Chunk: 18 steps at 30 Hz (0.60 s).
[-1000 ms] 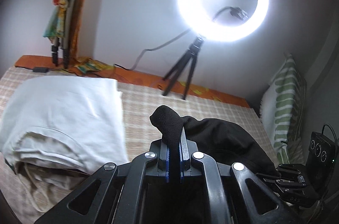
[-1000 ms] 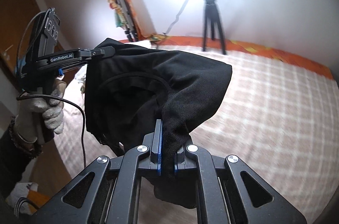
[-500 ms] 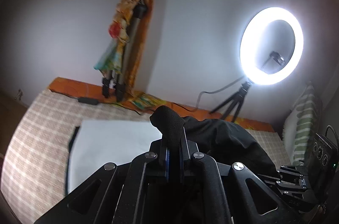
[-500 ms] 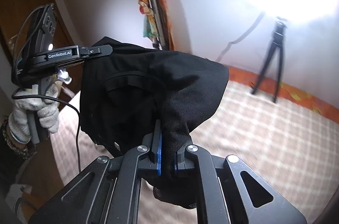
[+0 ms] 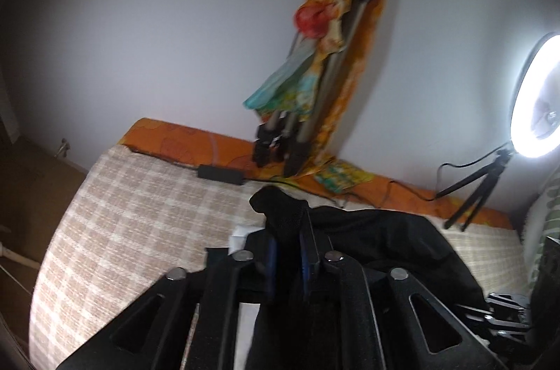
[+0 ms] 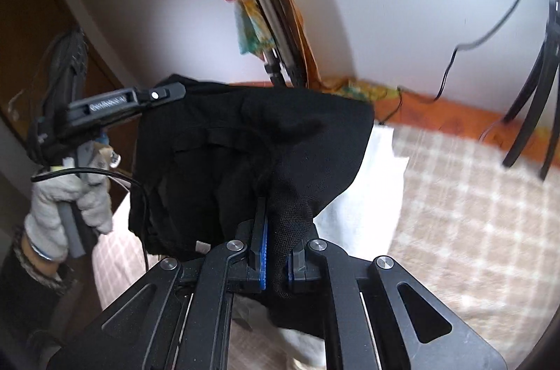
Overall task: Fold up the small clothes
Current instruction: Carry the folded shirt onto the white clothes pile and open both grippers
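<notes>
Your left gripper [image 5: 287,251] has its blue-padded jaws pinched on a corner of the black garment [image 5: 378,240], a nub of cloth poking up past the tips. From there the garment drapes off to the right and down, toward your right gripper [image 6: 276,251], whose jaws are likewise clamped on another bunched edge. In the right wrist view the cloth [image 6: 245,153] hangs spread between the two tools, held up off the bed [image 6: 472,216], with the left gripper [image 6: 164,95] at its upper left corner and your gloved hand [image 6: 66,205] wrapped round the handle below it.

Beneath and just behind the hanging garment lies a white cloth [image 6: 364,195] on the checked bed cover. Ahead of the left gripper, a folded tripod [image 5: 315,97] wrapped in patterned fabric leans on the wall, and a black power brick [image 5: 220,175] lies by the orange bed edge. Off to its far right a ring light [image 5: 535,97] glows on a small tripod.
</notes>
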{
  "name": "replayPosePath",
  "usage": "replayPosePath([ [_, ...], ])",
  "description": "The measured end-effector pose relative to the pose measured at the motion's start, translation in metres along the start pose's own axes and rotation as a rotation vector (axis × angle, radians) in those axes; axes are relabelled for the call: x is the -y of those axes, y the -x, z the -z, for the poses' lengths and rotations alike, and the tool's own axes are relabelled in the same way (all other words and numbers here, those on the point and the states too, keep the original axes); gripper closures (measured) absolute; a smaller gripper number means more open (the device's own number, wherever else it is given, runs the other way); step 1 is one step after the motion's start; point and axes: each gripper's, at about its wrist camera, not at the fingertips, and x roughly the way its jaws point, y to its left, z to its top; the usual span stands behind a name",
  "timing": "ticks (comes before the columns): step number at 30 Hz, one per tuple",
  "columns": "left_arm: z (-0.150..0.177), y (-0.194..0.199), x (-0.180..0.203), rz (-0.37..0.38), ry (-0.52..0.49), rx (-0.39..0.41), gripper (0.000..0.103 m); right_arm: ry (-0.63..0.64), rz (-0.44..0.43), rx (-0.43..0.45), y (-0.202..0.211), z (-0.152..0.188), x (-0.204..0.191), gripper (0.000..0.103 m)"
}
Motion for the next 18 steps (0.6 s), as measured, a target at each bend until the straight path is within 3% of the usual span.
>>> replayPosePath([
  [2, 0.000, 0.003, -0.009, -0.020, 0.013, 0.021, 0.069, -0.042, -0.009, -0.014, -0.002, 0.003, 0.006, 0.092],
  [5, 0.002, 0.012, -0.017, 0.021, 0.050, 0.014, 0.057, -0.094, -0.009, -0.034, 0.000, 0.005, 0.018, 0.087],
  [9, 0.012, 0.032, -0.020, 0.064, 0.046, 0.010, 0.049, -0.178, -0.079, -0.036, 0.016, 0.012, 0.036, 0.082],
  [18, 0.055, 0.065, -0.026, 0.079, 0.053, -0.025, 0.047, -0.212, -0.128, -0.097, 0.022, 0.040, 0.036, 0.083],
])
